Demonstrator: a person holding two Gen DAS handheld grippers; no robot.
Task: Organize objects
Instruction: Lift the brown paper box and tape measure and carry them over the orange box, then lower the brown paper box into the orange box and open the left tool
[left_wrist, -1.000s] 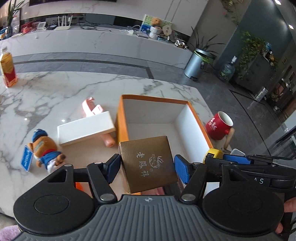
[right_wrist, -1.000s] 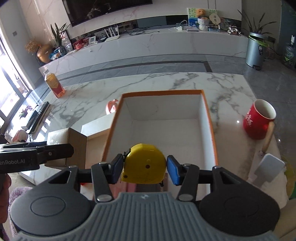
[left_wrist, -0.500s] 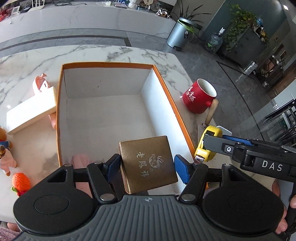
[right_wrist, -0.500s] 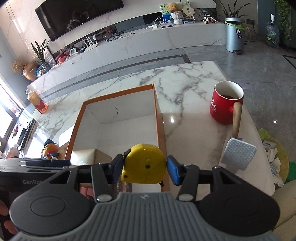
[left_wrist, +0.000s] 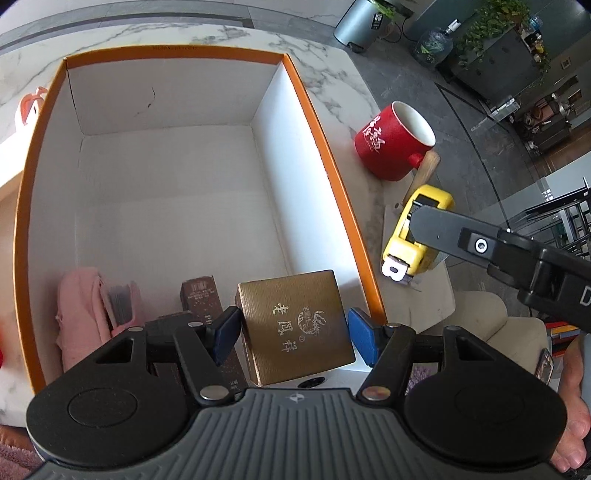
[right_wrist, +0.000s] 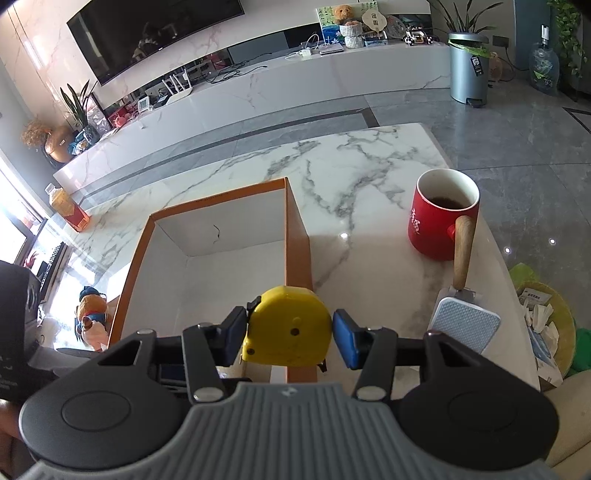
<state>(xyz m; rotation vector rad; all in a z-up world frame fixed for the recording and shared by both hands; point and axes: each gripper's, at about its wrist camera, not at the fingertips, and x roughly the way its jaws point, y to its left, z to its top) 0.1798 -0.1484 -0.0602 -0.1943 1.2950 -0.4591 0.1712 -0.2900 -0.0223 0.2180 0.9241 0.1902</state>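
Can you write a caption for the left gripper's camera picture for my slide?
Left gripper carries a gold box over the orange-rimmed box.

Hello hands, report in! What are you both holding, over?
Left gripper shut on gold box, over orange box. Right gripper shut on yellow tape measure, above the box's right wall. Nothing blocking.

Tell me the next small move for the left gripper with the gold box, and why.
Probably lower it a little and release. The left gripper holds the gold box over the near end of the orange-rimmed box, beside the dark brown box and pink cloth already inside, with bare floor below.
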